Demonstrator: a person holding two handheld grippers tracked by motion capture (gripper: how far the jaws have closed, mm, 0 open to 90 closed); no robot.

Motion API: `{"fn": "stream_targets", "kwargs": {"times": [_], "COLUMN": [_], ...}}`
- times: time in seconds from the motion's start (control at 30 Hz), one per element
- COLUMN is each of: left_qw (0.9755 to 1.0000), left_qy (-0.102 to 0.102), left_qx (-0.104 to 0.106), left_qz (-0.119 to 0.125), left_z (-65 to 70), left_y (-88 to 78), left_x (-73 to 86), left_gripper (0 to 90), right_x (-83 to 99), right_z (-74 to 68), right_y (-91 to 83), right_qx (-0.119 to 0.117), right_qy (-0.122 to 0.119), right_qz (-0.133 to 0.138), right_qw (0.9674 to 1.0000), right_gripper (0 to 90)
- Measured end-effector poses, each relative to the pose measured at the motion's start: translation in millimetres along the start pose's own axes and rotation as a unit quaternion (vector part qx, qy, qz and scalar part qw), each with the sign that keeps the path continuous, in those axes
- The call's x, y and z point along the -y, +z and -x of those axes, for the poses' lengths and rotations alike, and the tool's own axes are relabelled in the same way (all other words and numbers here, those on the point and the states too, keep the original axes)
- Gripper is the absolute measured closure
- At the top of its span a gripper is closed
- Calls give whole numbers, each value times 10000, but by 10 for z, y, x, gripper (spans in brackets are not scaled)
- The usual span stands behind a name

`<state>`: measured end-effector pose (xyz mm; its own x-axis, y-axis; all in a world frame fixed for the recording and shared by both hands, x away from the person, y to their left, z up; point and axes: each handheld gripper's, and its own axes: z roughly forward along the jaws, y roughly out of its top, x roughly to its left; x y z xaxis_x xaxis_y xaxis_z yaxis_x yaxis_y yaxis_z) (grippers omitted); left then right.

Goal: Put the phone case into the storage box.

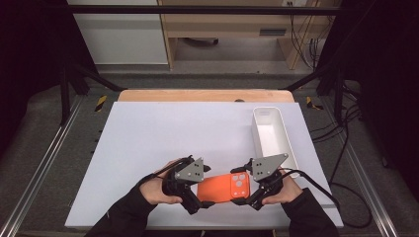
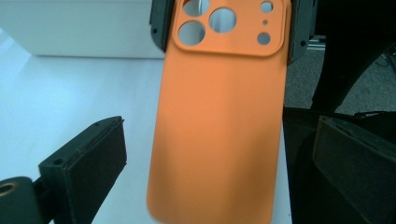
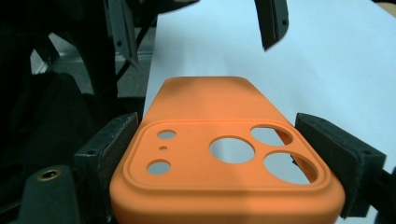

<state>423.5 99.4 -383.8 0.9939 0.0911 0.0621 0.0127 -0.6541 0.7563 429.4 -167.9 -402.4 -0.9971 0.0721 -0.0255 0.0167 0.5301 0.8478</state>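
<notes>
An orange phone case hangs level just above the white table's front edge, between my two grippers, camera cutouts toward the right. My right gripper is shut on its cutout end; in the right gripper view both pads press the sides of the case. My left gripper stands open around the plain end. In the left gripper view its jaws stand clear on either side of the case, with a gap on each side.
A long white tray stands at the right of the white table sheet, just behind my right hand. The table's front edge runs right under both hands. Black frame posts and cables flank the table.
</notes>
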Motion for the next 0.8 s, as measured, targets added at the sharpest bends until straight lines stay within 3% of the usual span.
{"fn": "stream_targets", "kwargs": {"times": [0.17,0.37,0.8], "left_qw": [9999,9997,9994], "left_qy": [-117,-248,-283], "left_qx": [-90,-50,-98], "left_qz": [-31,-56,-165], "left_z": [-6,-25,-36], "left_y": [-26,8,70], "left_x": [101,166,196], "left_gripper": [16,10,0], "right_x": [-27,-112,-377], "right_z": [13,37,92], "right_y": [-39,-103,-68], "right_qx": [28,43,-52], "right_qy": [-1,-21,-167], "right_qz": [-156,-418,-1042], "right_qw": [9999,9991,9944], "right_gripper": [167,167,167]}}
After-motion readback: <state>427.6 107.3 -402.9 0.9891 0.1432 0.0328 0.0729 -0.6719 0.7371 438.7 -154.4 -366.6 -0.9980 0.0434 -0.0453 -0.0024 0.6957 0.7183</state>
